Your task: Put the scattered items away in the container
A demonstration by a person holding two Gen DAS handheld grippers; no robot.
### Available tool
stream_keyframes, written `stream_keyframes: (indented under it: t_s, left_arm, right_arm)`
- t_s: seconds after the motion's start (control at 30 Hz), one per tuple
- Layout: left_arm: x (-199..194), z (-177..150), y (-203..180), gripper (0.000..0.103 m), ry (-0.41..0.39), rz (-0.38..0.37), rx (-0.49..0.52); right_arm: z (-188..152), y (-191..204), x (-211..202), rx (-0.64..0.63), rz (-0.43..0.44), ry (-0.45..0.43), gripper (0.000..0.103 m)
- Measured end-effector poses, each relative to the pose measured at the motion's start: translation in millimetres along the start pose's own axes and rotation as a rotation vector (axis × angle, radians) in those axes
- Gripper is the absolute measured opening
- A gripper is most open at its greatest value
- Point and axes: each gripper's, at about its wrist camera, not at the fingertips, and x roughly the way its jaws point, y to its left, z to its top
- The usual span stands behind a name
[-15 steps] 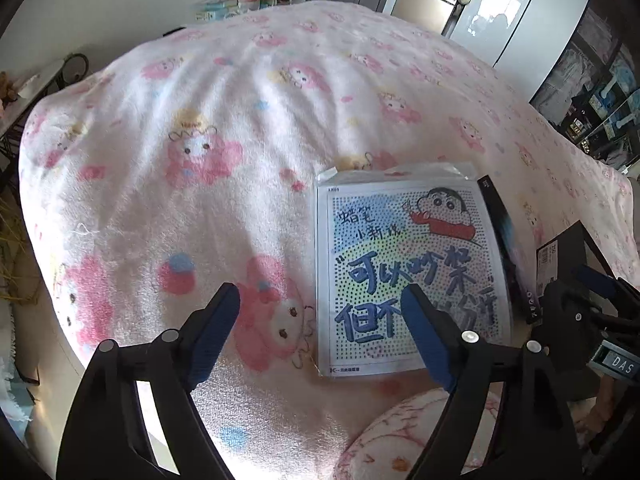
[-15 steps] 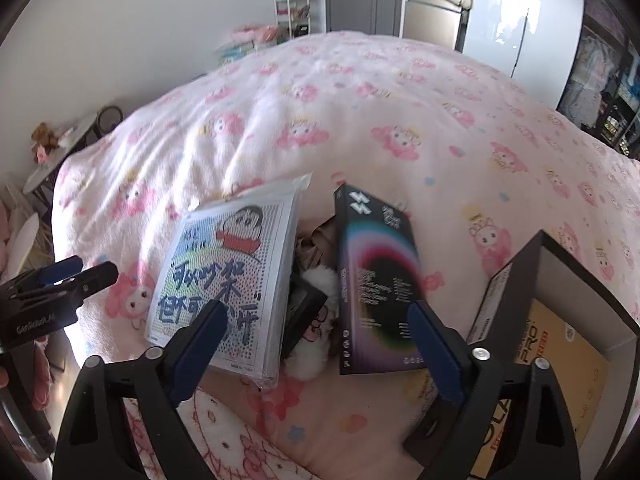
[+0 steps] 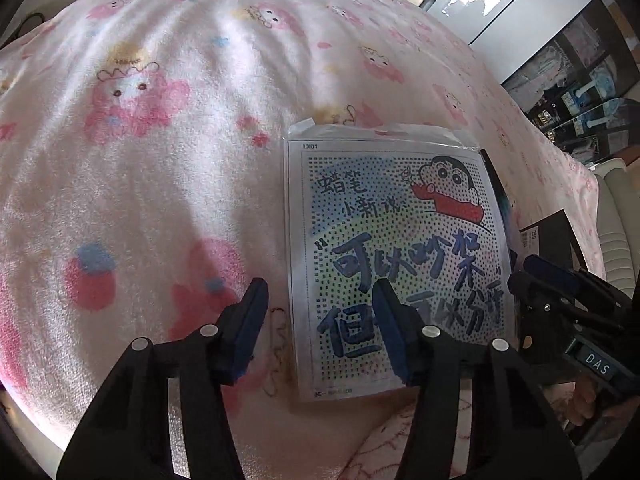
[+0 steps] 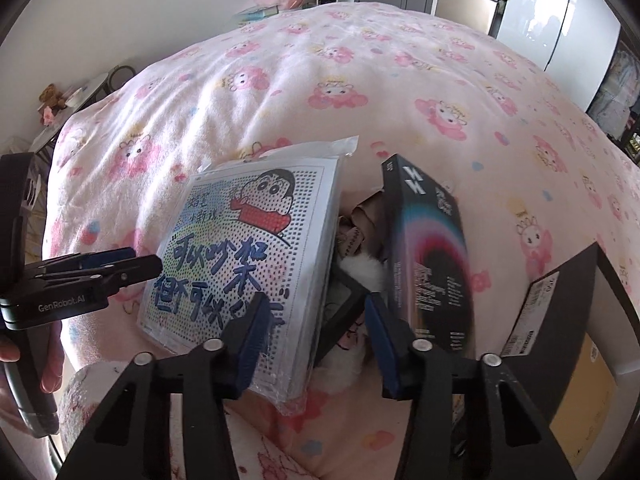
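Cartoon bead-art packet (image 3: 396,256) marked "LX01", black box (image 4: 430,256), both tongs (image 3: 320,320) (image 4: 312,328) released, "GenRobot.AI" on left handle.

Bead-kit packet (image 4: 248,256) lay flat on the blanket (image 4: 360,80), near its front edge. Just right of it, a boxed item (image 4: 428,248) lay lengthwise, its far end raised. Between the two, a crumpled cloth (image 4: 360,220) at the back, a fluffy piece (image 4: 362,270) in front of that, and a flat dark item (image 4: 340,312) tucked under the packet's right edge. Open container (image 4: 560,320) sat at far right, beside the box, with a flat carton inside (image 4: 588,384). Left gripper (image 4: 158,264) sat just left of the packet; right gripper (image 4: 316,320) hung in front of the gap between packet and box. In the left wrist view the left gripper (image 3: 320,320) straddled the packet's (image 3: 400,248) left edge.
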Motion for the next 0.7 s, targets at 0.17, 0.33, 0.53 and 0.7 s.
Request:
stream_keyframes:
  t_s: [0.17,0.33,0.53,0.7]
  left_arm:
    - [18,10,5,0.055,0.043,-0.035,-0.011]
    - [22,17,9,0.055,0.041,-0.059,-0.038]
    - [33,15,15,0.068,0.064,-0.134,-0.084]
    - [42,17,19,0.068,0.072,-0.196,-0.12]
  right_arm:
    - [5,5,12,0.007,0.038,0.027,0.037]
    - [6,14,21,-0.017,0.002,0.04,0.037]
    - [5,16,29,-0.027,0.013,0.047,0.037]
    - [5,16,33,-0.006,0.026,0.059,0.039]
